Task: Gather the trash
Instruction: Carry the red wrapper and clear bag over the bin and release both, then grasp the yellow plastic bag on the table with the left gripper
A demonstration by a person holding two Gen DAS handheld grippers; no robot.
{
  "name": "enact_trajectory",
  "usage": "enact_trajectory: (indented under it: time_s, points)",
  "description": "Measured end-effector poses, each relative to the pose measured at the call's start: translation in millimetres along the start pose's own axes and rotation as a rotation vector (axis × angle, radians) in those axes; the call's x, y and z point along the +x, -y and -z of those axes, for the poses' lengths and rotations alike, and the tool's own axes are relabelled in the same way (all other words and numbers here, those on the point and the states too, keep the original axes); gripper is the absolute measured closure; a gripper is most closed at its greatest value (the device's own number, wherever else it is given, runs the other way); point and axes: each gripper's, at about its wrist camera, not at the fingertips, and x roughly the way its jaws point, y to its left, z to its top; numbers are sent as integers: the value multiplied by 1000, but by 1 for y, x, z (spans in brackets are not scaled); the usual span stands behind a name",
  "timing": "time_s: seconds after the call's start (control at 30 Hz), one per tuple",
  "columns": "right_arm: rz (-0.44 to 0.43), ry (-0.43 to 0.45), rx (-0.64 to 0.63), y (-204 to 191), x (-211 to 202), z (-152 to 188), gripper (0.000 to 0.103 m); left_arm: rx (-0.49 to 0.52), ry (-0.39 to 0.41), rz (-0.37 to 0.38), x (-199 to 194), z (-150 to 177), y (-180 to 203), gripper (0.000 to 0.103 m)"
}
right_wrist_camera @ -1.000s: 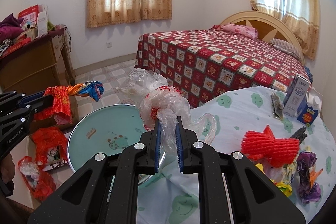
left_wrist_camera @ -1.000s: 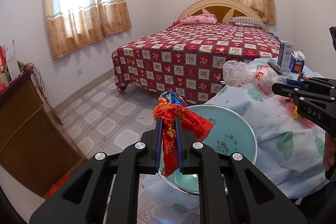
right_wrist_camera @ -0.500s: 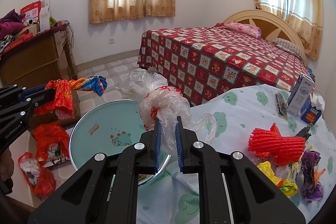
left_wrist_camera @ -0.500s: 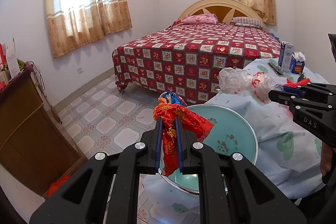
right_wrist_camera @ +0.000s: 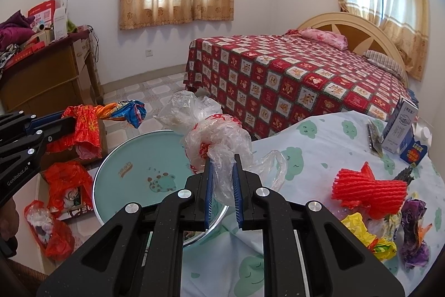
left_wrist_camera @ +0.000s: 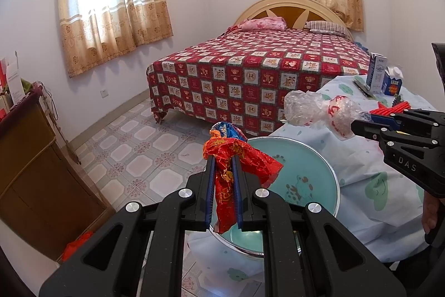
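Observation:
My left gripper [left_wrist_camera: 223, 157] is shut on a crumpled red and blue foil wrapper [left_wrist_camera: 236, 157], held in the air above a round teal basin [left_wrist_camera: 311, 171]. It also shows in the right wrist view [right_wrist_camera: 91, 124]. My right gripper [right_wrist_camera: 222, 160] is shut on a clear plastic bag with red print [right_wrist_camera: 214, 138], held over the basin's rim [right_wrist_camera: 116, 163] by the table edge. The bag also shows in the left wrist view [left_wrist_camera: 319, 107]. More trash lies on the table at the right: a red foam net [right_wrist_camera: 367, 191], yellow paper [right_wrist_camera: 364, 233] and a purple wrapper [right_wrist_camera: 414, 233].
A table with a pale cloth with green prints [right_wrist_camera: 319, 146] holds two cartons [right_wrist_camera: 400, 127]. A bed with a red checked cover [right_wrist_camera: 292, 74] stands behind. A wooden cabinet [right_wrist_camera: 47, 80] is at the left, with red bags [right_wrist_camera: 64, 185] on the tiled floor.
Both grippers keep their hold. The right gripper with the clear bag has drifted slightly toward the basin and the left gripper; the left gripper has barely moved.

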Motion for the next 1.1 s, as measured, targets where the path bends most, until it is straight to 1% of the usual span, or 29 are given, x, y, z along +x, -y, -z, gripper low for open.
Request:
enact_trajectory:
  time_s: [0.13, 0.2, 0.23, 0.27, 0.33, 0.4, 0.47, 0.5, 0.57, 0.67, 0.77, 0.87, 0.97, 1.1]
  points:
    - [-5, -4, -3, -2, 2, 0, 89, 2, -3, 10, 0, -1, 2, 90]
    - [-11, -9, -4, -3, 3, 0, 88, 5, -6, 18, 1, 0, 3, 87]
    - [-20, -14, -3, -4, 5, 0, 85, 5, -7, 25, 1, 0, 4, 86]
    - [-28, -22, -3, -5, 7, 1, 80, 6, -8, 29, 1, 0, 5, 81]
    - [-28, -29, -6, -5, 9, 3, 73, 15, -10, 33, 2, 1, 8, 78]
    - [-29, -37, -1, -5, 11, 5, 73, 20, -17, 42, 3, 2, 10, 75]
    - [-30, -42, 2, -4, 11, 7, 66, 25, -18, 41, 3, 4, 12, 65]
    - [-28, -40, 3, -4, 11, 7, 65, 27, -18, 40, 4, 4, 13, 63]
    - [-26, -38, 10, -3, 10, 9, 64, 27, -22, 43, 4, 5, 14, 58]
    - [-18, -27, 20, 0, 4, 10, 63, 32, -29, 44, 6, 7, 17, 54]
    - [-3, -5, 36, 8, -11, 16, 59, 48, -39, 53, 8, 11, 25, 54]
    - [35, 25, 60, 25, -35, 25, 57, 68, -54, 65, 10, 15, 34, 53]
    - [90, 50, 111, 54, -63, 38, 52, 81, -78, 83, 15, 18, 44, 53]
    - [217, 59, 189, 103, -102, 67, 49, 117, -85, 104, 16, 19, 66, 52]
